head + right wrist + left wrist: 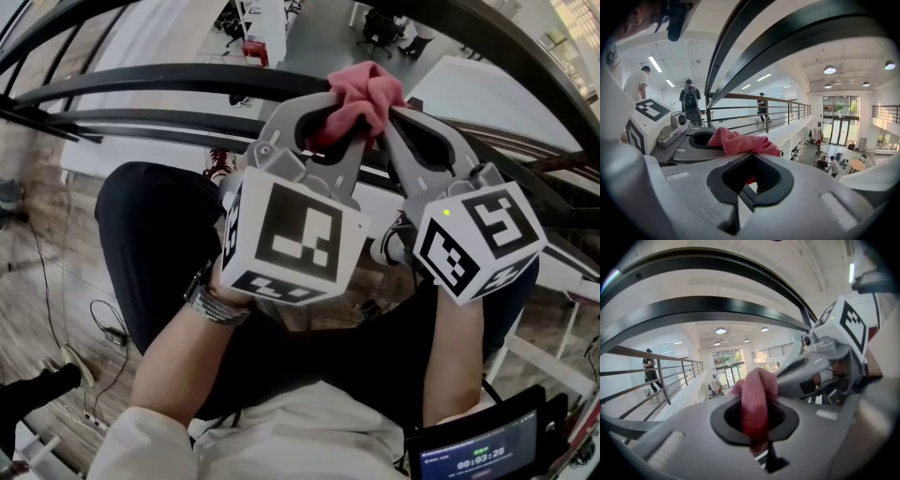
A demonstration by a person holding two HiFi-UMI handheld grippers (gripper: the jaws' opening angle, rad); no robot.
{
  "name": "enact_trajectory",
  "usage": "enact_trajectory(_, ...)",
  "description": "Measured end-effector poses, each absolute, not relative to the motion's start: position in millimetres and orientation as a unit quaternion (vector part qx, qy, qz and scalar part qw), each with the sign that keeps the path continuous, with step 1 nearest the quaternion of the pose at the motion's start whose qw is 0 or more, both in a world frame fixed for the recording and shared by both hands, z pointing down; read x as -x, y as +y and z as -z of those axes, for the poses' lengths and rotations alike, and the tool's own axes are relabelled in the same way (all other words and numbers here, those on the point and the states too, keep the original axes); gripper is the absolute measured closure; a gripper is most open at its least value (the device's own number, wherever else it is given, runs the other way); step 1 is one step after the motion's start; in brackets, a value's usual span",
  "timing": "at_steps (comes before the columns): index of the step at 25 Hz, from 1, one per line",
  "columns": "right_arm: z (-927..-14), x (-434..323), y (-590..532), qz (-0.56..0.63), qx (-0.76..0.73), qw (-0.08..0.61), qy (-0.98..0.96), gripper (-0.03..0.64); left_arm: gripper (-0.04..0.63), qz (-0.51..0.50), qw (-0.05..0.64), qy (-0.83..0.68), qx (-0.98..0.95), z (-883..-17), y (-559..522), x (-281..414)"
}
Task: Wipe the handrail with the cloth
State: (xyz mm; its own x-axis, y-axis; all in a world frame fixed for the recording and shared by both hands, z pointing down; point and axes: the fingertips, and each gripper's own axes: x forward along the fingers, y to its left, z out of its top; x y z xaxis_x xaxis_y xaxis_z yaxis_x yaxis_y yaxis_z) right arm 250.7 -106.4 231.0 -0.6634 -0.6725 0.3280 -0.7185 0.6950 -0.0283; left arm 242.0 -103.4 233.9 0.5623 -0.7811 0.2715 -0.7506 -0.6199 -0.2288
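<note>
Left gripper (758, 430) is clamped down on the pink cloth (757, 399), with a fold running straight through its jaws. The right gripper (749, 183) is pinched onto the other end of the same bunch, so neither one is empty. In the head view they meet tip to tip near the top middle of the frame, with the cloth wadded up between them. My guess is that's so the rag can be pulled out or re-gripped before it goes flat on the bar. It sits right over the dark handrail (169, 80) that sweeps across the upper part of the frame, but honestly I can't tell from these angles if it's touching the metal or just hanging above it. Count-wise: two grippers, one cloth, one top rail with a few thinner bars under it. There are three people on the walkway at the left of the right gripper view, and a small screen (478, 450) at the bottom right of the head view.
</note>
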Motion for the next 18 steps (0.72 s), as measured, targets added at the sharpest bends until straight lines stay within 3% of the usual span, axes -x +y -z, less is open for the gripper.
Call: enact_trajectory(18,-229.6,-258.8,-108.5,-0.079,-0.392,0.142,-0.905,0.615,0.563,0.173,0.043,0.431,0.885,-233.2,-105.5,-249.7)
